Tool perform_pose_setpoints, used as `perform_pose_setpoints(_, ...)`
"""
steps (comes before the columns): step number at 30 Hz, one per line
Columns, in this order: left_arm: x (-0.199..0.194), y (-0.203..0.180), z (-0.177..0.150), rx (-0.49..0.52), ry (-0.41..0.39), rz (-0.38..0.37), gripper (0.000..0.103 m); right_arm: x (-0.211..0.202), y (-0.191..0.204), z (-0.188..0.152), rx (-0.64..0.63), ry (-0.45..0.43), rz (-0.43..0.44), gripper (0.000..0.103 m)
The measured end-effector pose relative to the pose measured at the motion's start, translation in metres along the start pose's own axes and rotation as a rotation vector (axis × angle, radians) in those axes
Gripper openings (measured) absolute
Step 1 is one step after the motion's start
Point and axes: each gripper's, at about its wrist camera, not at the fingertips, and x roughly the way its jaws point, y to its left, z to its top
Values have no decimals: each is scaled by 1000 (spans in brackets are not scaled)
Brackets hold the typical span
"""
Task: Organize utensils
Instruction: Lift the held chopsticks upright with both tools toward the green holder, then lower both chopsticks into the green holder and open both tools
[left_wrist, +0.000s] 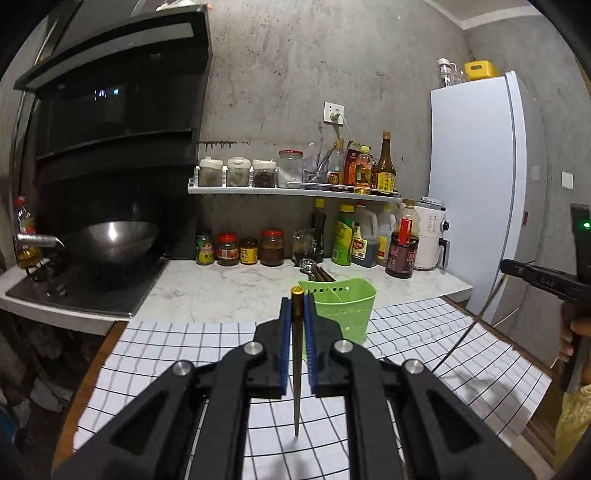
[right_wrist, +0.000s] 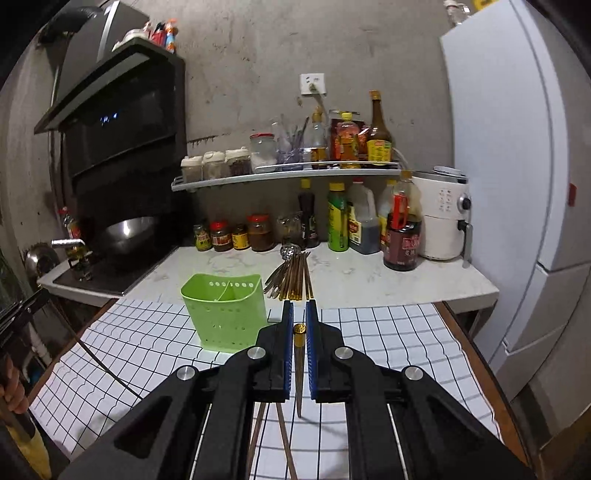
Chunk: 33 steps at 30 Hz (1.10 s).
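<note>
My left gripper (left_wrist: 296, 302) is shut on one gold-capped chopstick (left_wrist: 297, 369), which hangs tip-down over the checked cloth (left_wrist: 177, 354). The green two-compartment holder (left_wrist: 341, 310) stands just behind and right of it. My right gripper (right_wrist: 299, 306) is shut on a second gold-capped chopstick (right_wrist: 299, 373), also tip-down. In the right wrist view the green holder (right_wrist: 225, 314) is ahead to the left. A pile of chopsticks and spoons (right_wrist: 291, 277) lies on the marble counter behind it. Two more chopsticks (right_wrist: 284, 443) lie on the cloth under the right gripper.
Sauce bottles and jars (right_wrist: 332, 225) line the counter's back under a shelf (right_wrist: 284, 175) of more jars. A wok (left_wrist: 114, 236) sits on the stove at left. A white air fryer (right_wrist: 443, 214) and fridge (right_wrist: 517, 147) stand at right.
</note>
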Motion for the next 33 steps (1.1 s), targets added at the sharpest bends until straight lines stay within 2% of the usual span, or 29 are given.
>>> perform_pose_setpoints(7, 9, 9, -3, -24, 32, 12, 7, 32, 11, -7, -23, 70, -20, 7)
perform_pose_setpoints(11, 7, 7, 0, 7, 59, 24, 7, 31, 18, -11, -45, 60, -41, 7)
perform_pose_setpoints(18, 22, -3, -5, 60, 160, 36, 7, 26, 23, -15, -61, 57, -49, 7)
perform_pose_setpoints(21, 21, -3, -6, 53, 157, 14, 6, 22, 26, -17, -77, 46, -61, 7)
perform_pose_setpoints(24, 17, -5, -1, 59, 105, 10, 6, 18, 26, -12, -91, 5, -91, 7)
perform_pose_setpoints(28, 16, -12, 23, 65, -7, -13, 6, 15, 21, 8, -63, -59, -72, 7)
perform_pose_setpoints(33, 22, -32, 70, 69, -205, -25, 6, 5, 32, 56, -26, -260, 26, 7)
